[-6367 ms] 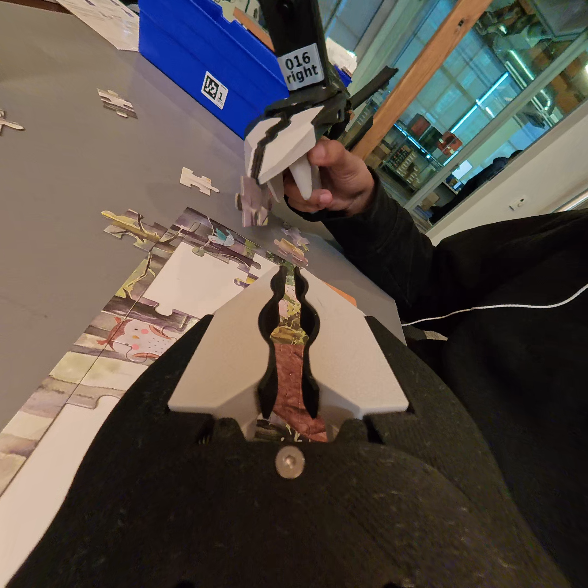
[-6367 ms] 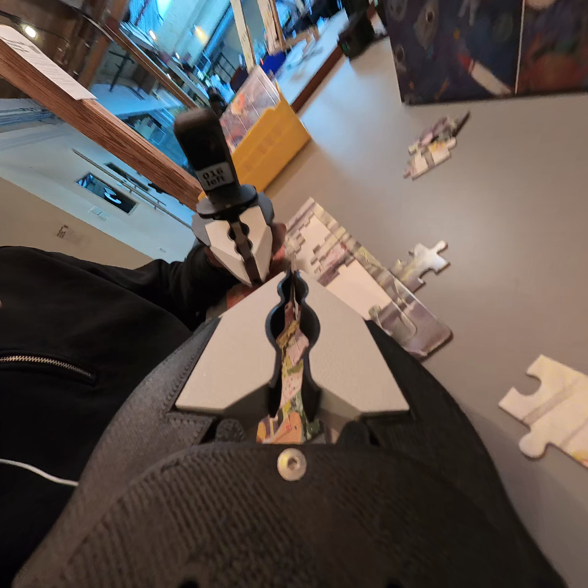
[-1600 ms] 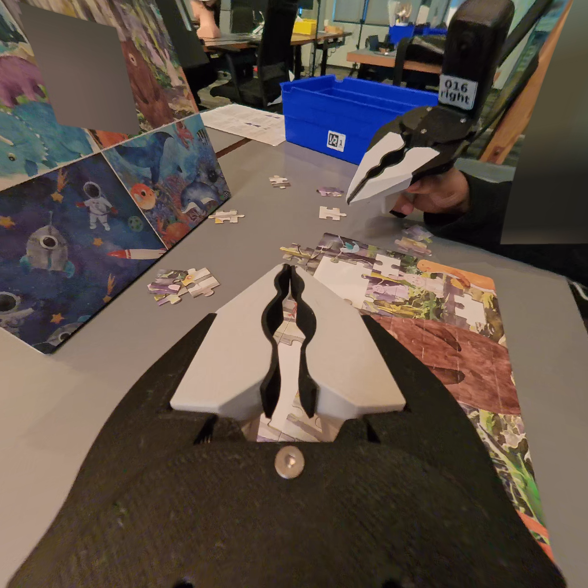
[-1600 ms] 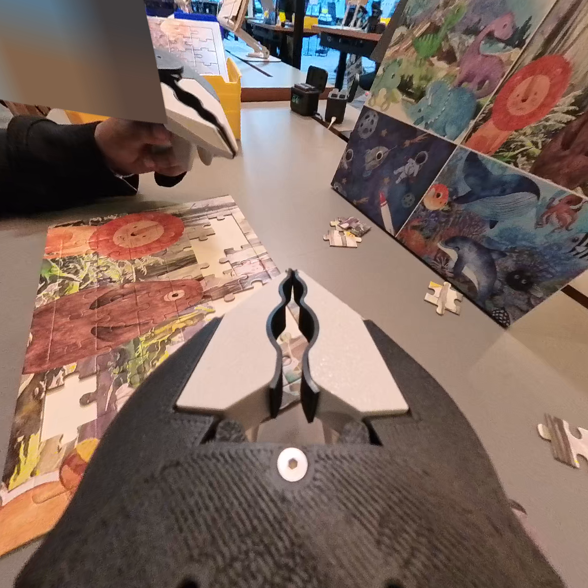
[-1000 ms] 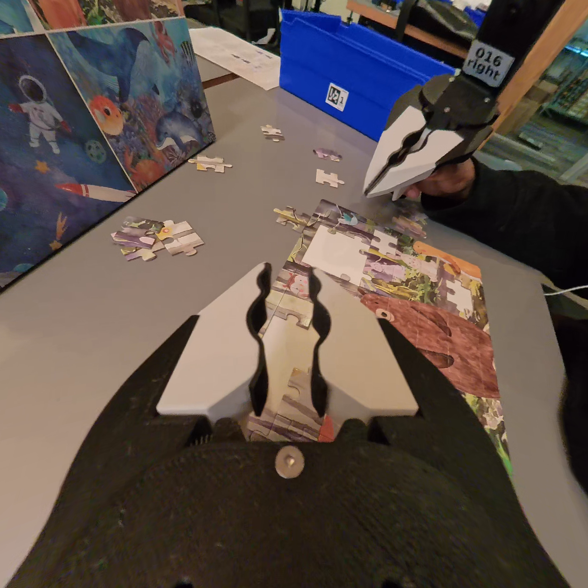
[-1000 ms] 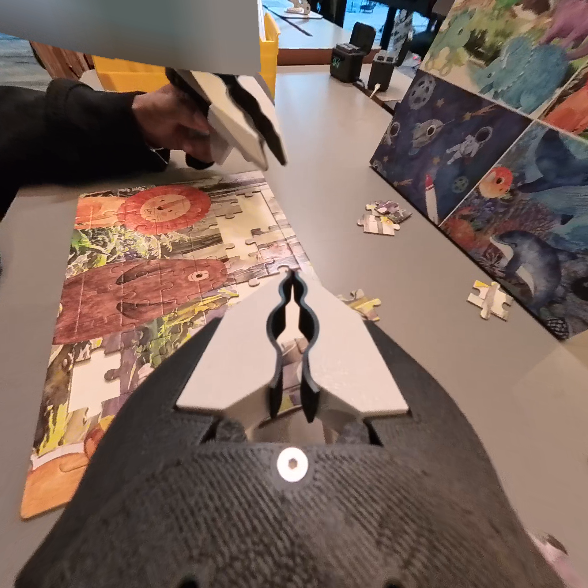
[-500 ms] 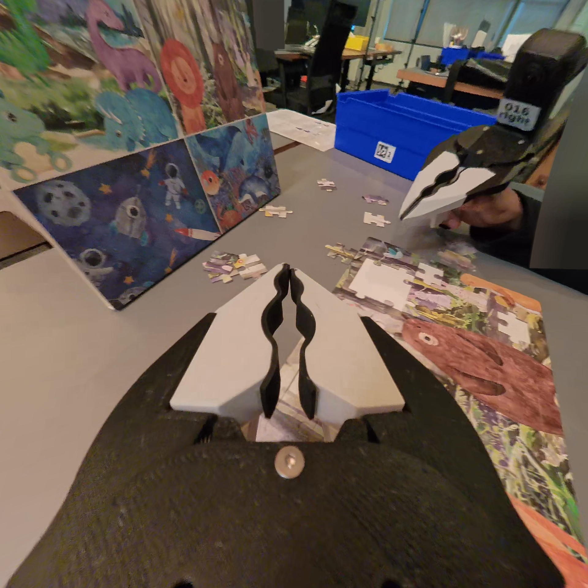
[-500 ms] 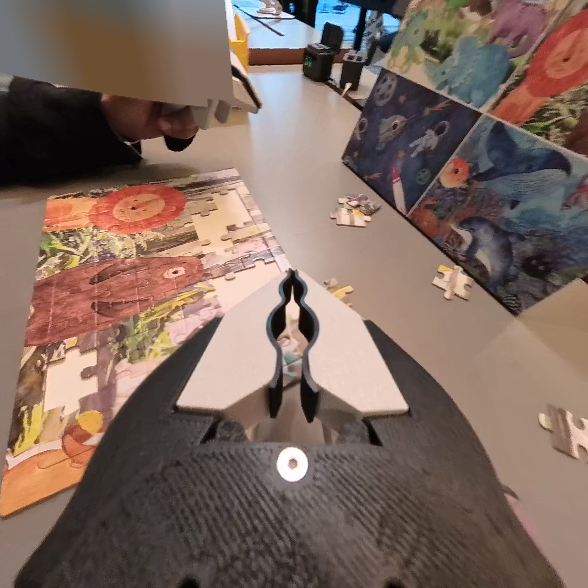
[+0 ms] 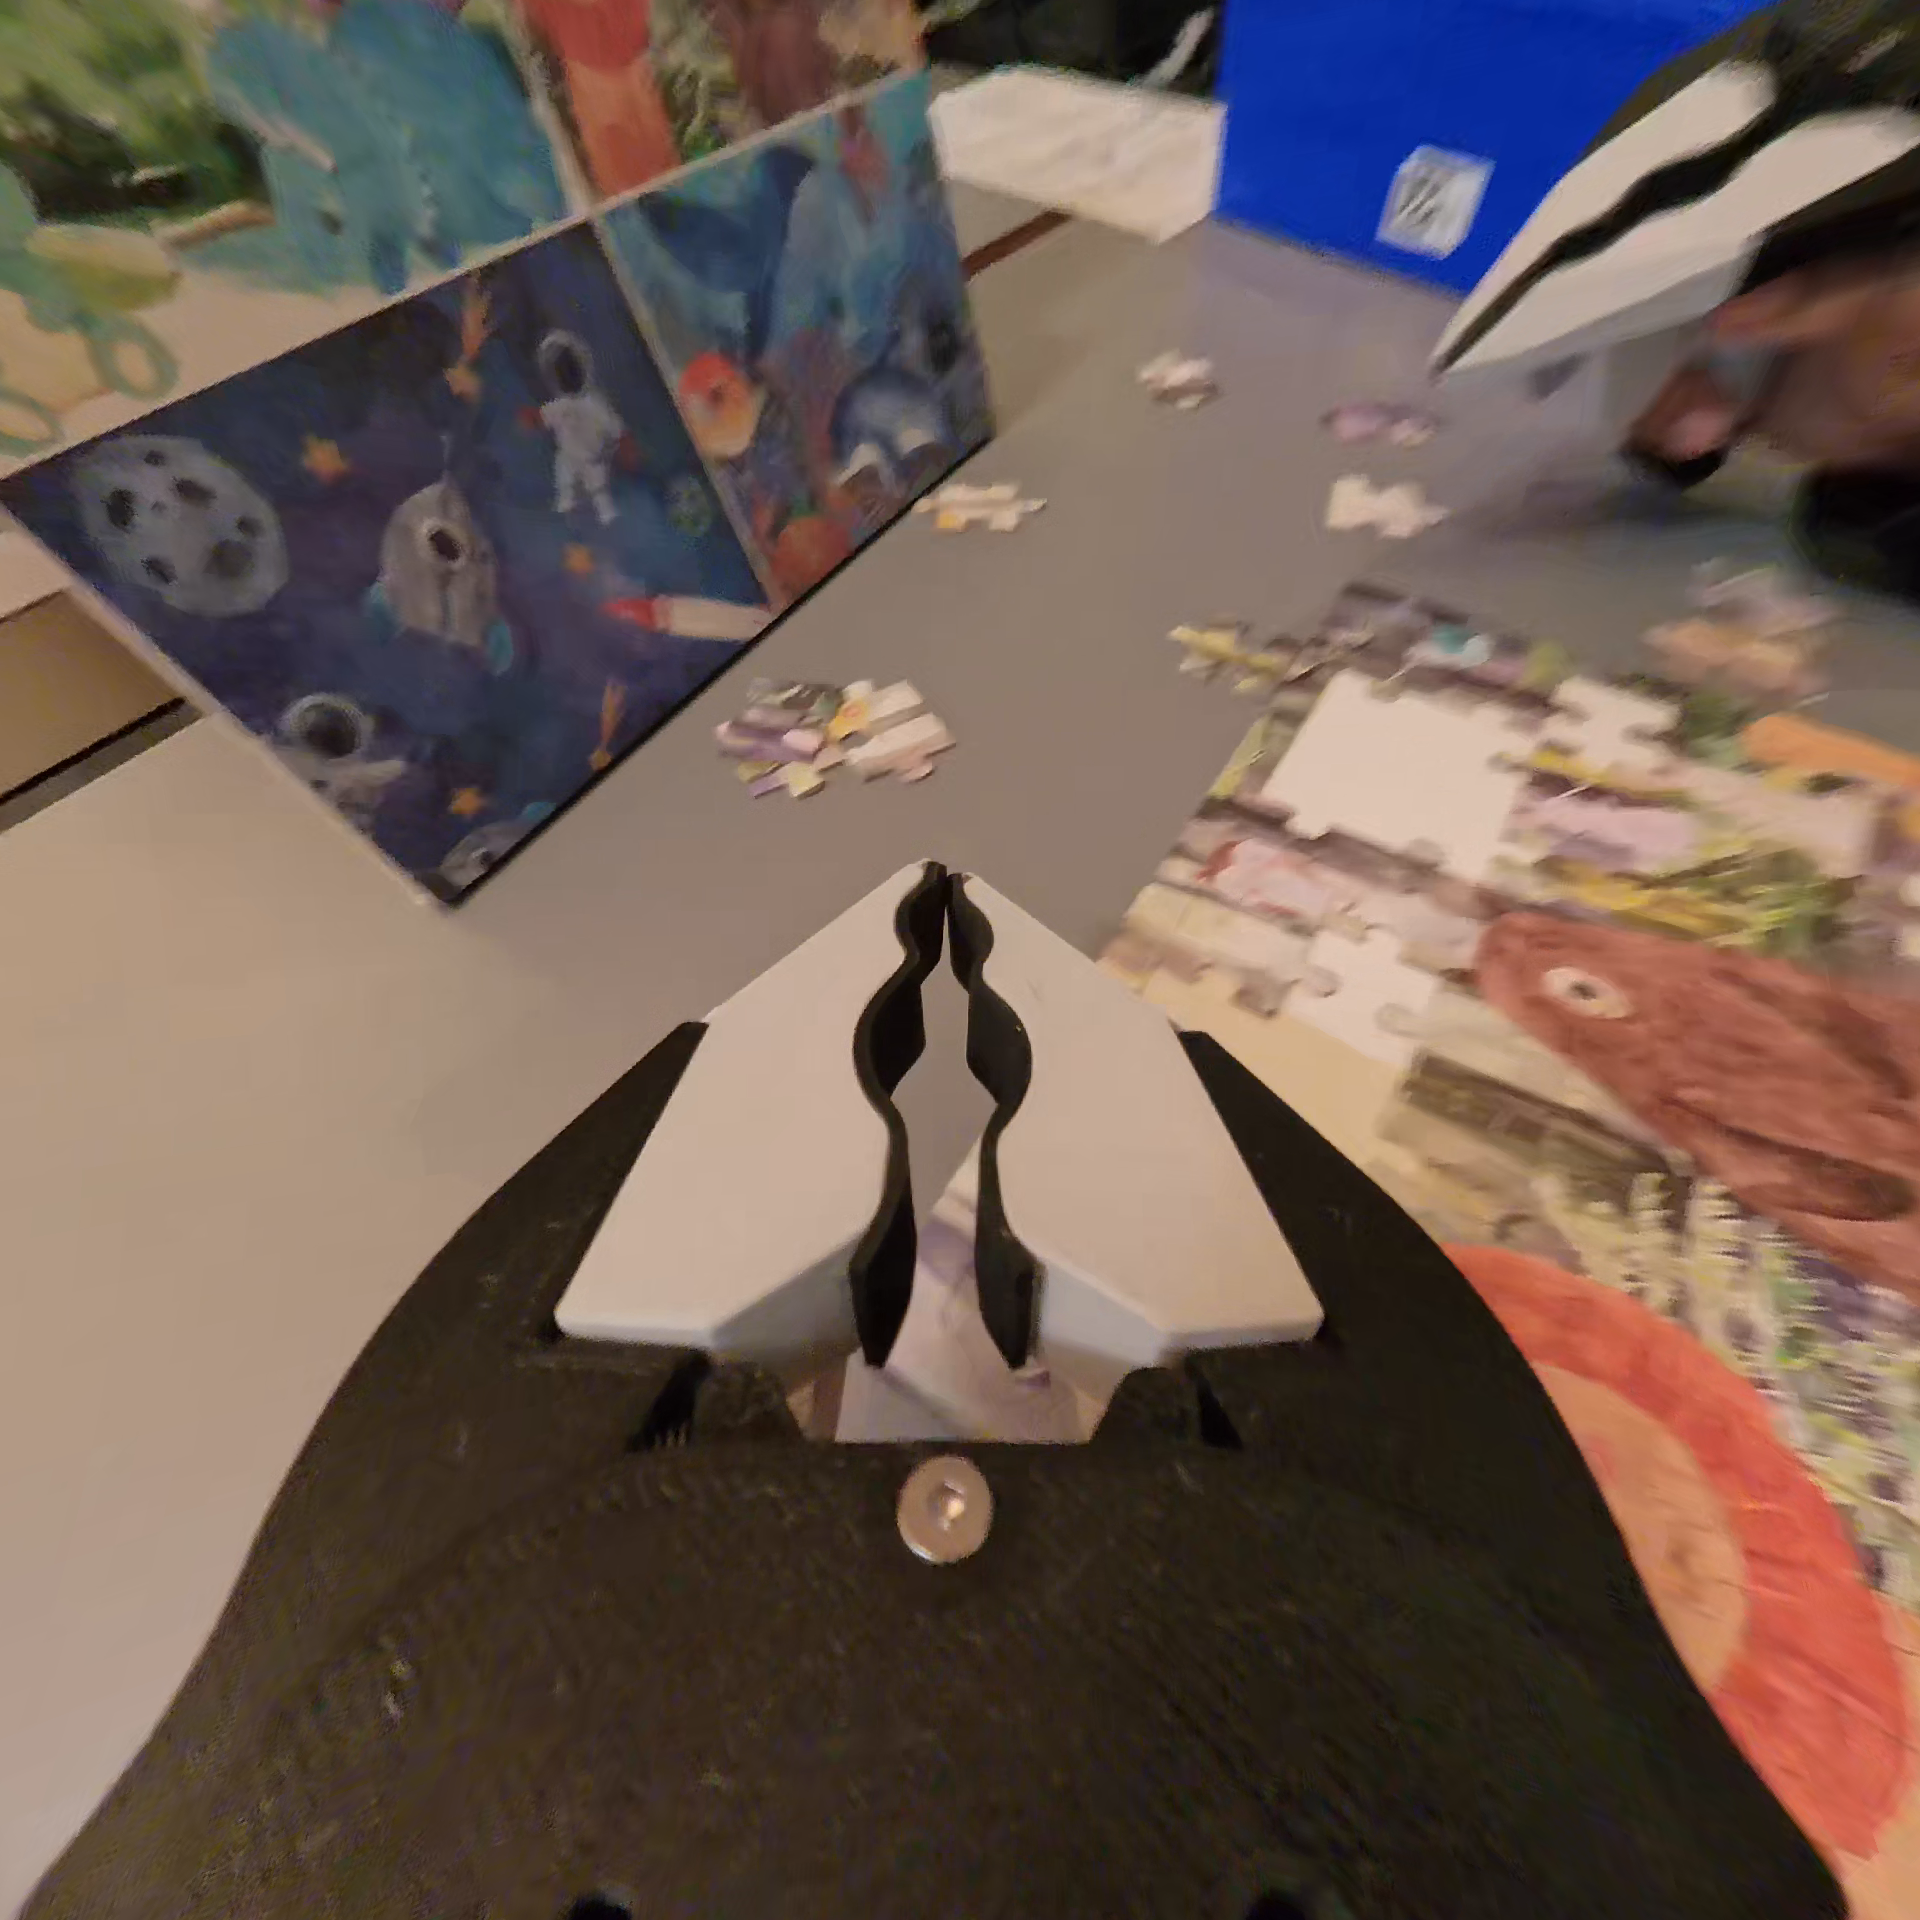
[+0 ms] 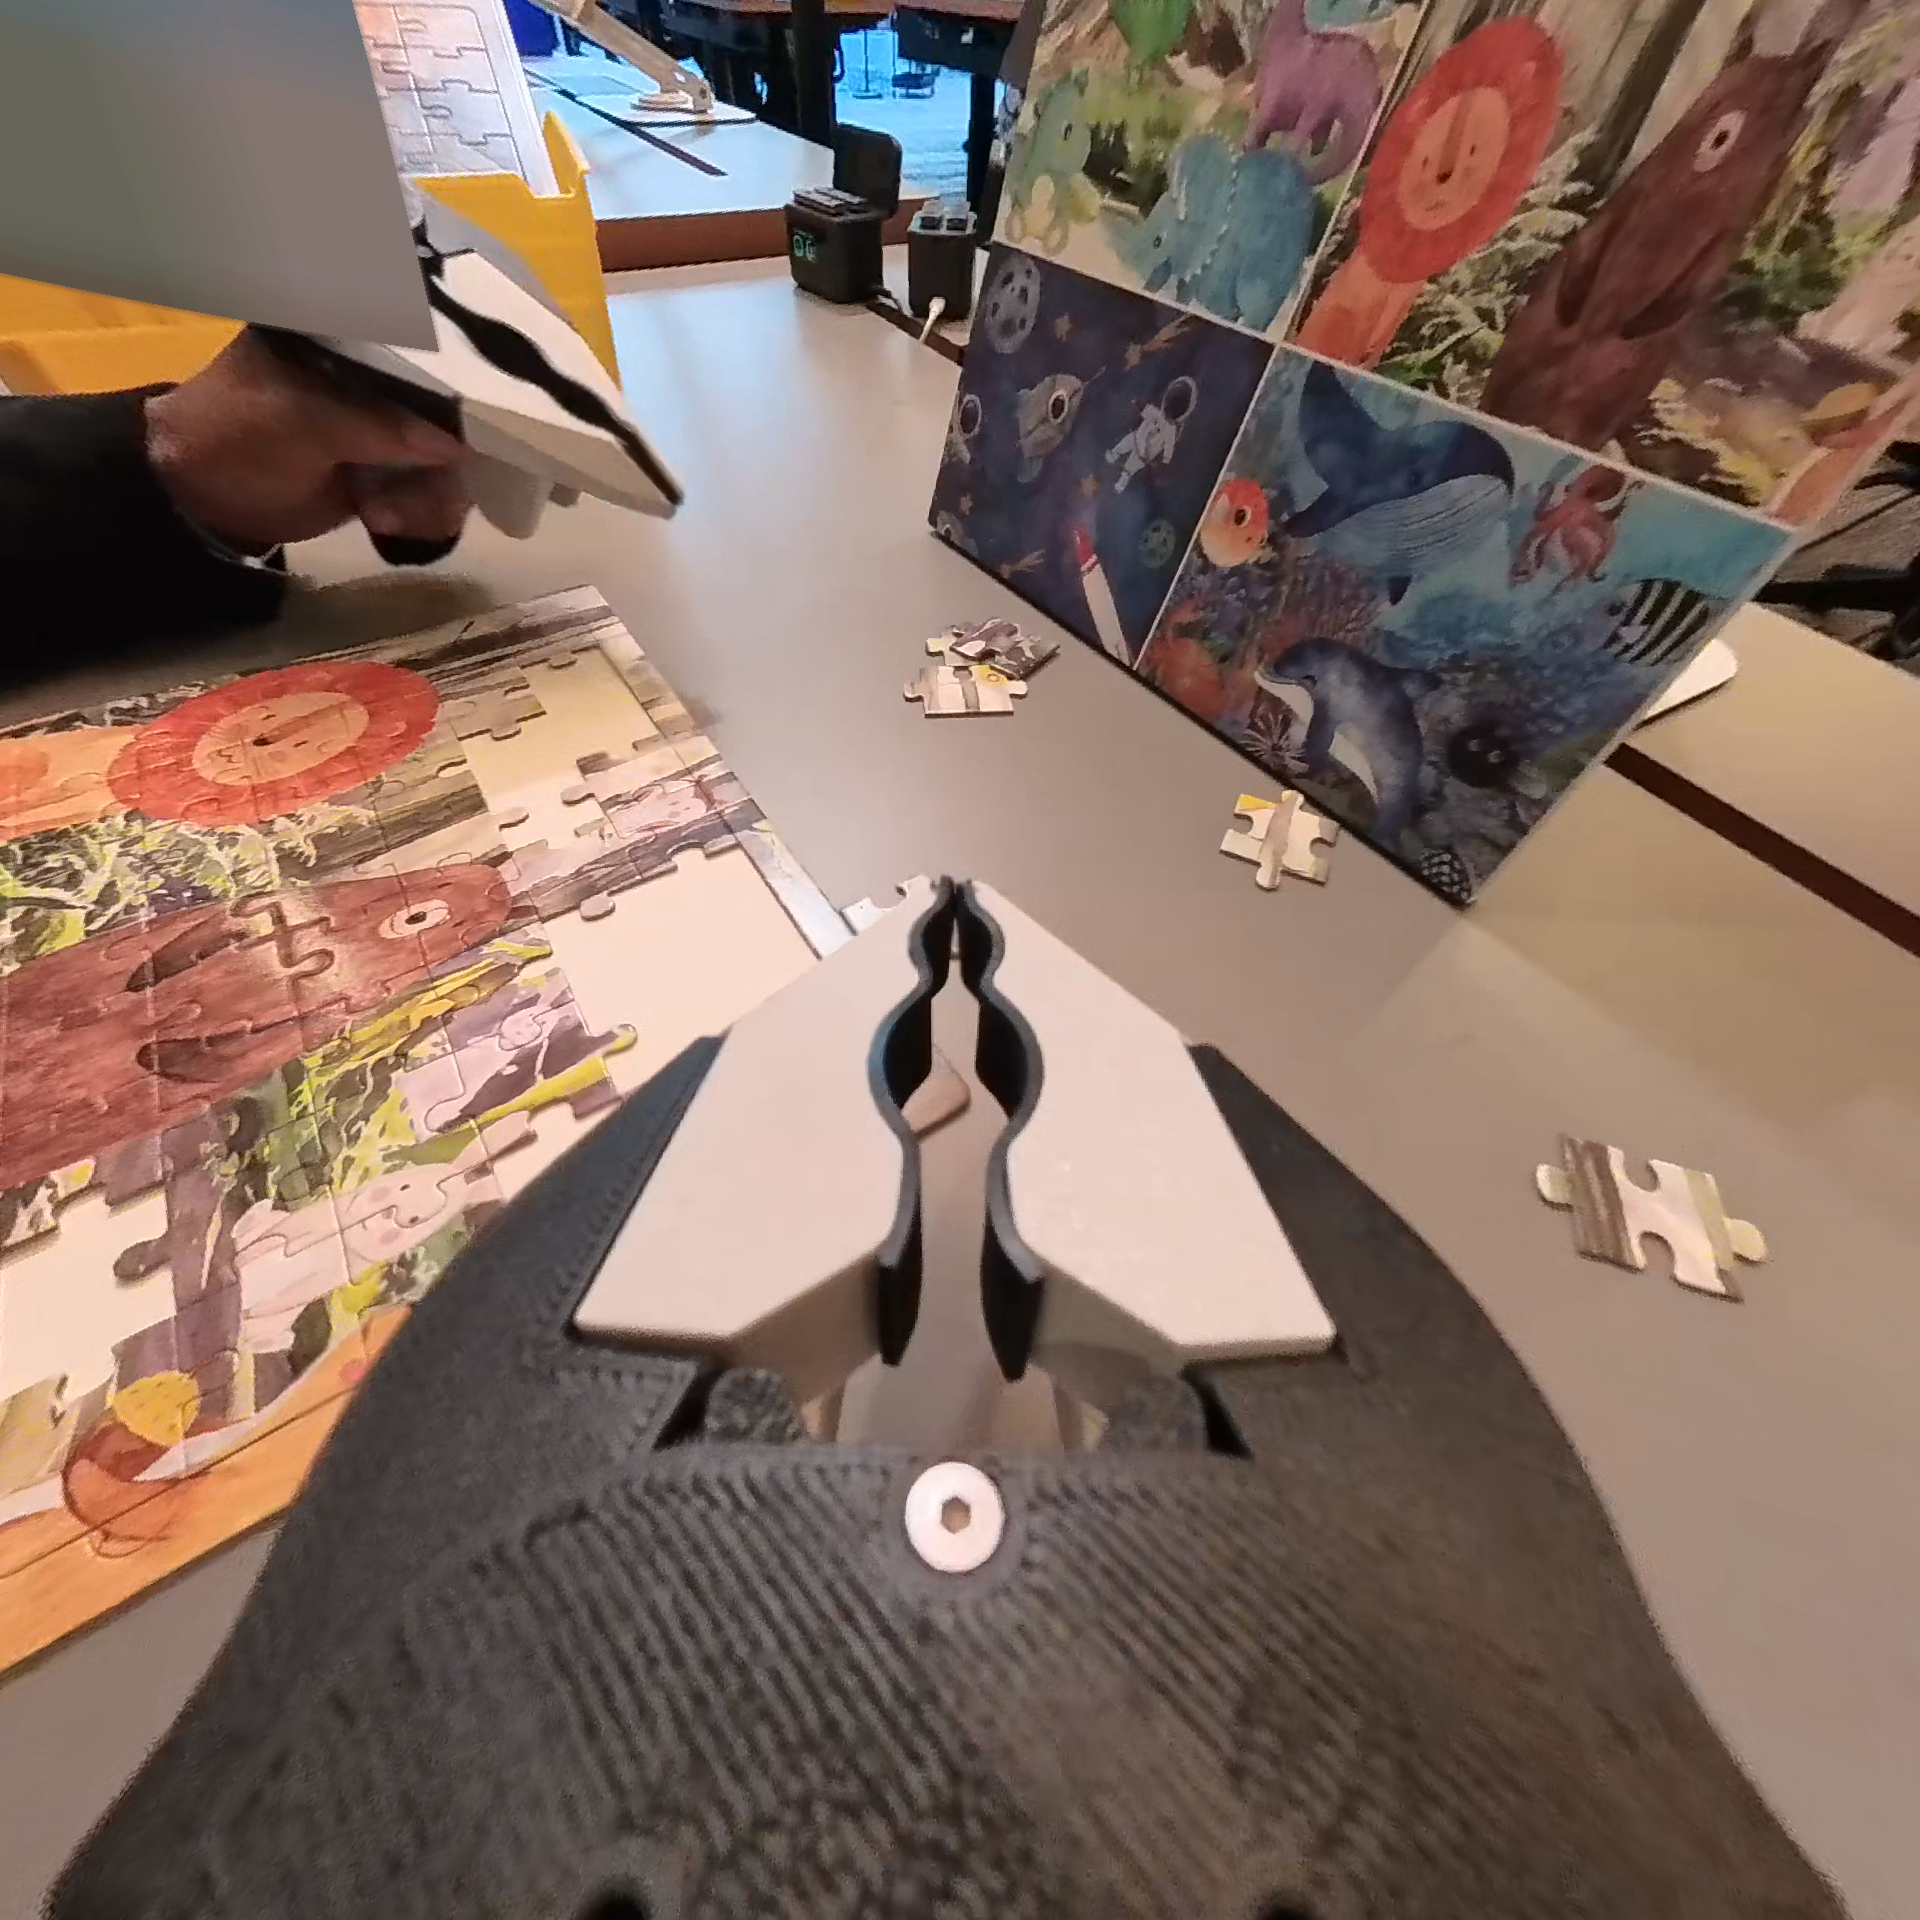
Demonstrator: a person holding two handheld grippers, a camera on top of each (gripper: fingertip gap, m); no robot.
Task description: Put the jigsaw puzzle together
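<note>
Right now both my tongs are empty and pressed together at the tips: the left tongs [image 9: 943, 878] hang over bare table [image 9: 312, 1039] just off the puzzle [image 10: 312, 935], and the right tongs [image 10: 956, 894] hang by the same side of it, farther along.

Taking the puzzle as my landmark, it lies flat on the table, mostly done, with a lion and a brown bear filled in and several pale gaps [image 9: 1392, 769] showing on the board. Its long axis runs across me, from one tong to the other. The loose pieces all lie off its far long edge, toward the standing picture board [image 10: 1351, 499].

What the next pick turns on, I judge, is which piece sits nearest which tong. A small pile [image 10: 982, 665] of 3 or so pieces lies between the puzzle's far edge and the picture board; it is dead ahead of my left tongs, and the right tongs are farther from it. 1 single piece [image 10: 1280, 837] lies close against the board's foot, ahead and a little right of my right tongs. Another piece [image 10: 1652, 1226] lies well off to the right of the puzzle, flat, its long axis roughly crosswise to my right fingers. A pale piece [image 10: 883, 912] peeks out just past my right tips, touching or nearly touching the puzzle's edge; I cannot tell which.

So the right tongs are nearer the singles, the left nearer the pile.
</note>
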